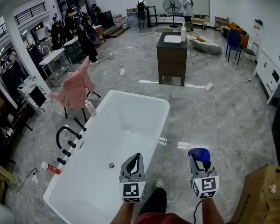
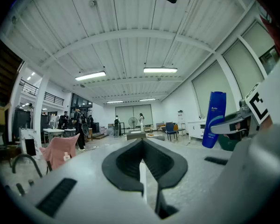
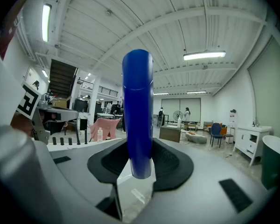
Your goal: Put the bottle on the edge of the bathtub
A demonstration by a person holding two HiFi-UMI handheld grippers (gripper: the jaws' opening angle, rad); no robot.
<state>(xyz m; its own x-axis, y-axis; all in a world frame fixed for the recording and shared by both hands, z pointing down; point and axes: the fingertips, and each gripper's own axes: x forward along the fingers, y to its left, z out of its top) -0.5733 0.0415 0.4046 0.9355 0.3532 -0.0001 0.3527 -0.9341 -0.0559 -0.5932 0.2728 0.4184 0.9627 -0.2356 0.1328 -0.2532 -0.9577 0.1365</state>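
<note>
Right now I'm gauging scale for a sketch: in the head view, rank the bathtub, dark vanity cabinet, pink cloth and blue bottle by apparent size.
1. bathtub
2-3. dark vanity cabinet and pink cloth: too alike to rank
4. blue bottle: smallest, though nearest the camera

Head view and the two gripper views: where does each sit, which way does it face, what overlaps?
Head view: on the person's head, looking steeply down at the bathtub; shows both forearms, left gripper, right gripper.
Left gripper view: on the left gripper, looking level ahead; own jaws together, empty.
Right gripper view: on the right gripper, same way; jaws clamp the blue bottle.
Shared: all three show the blue bottle.
</note>
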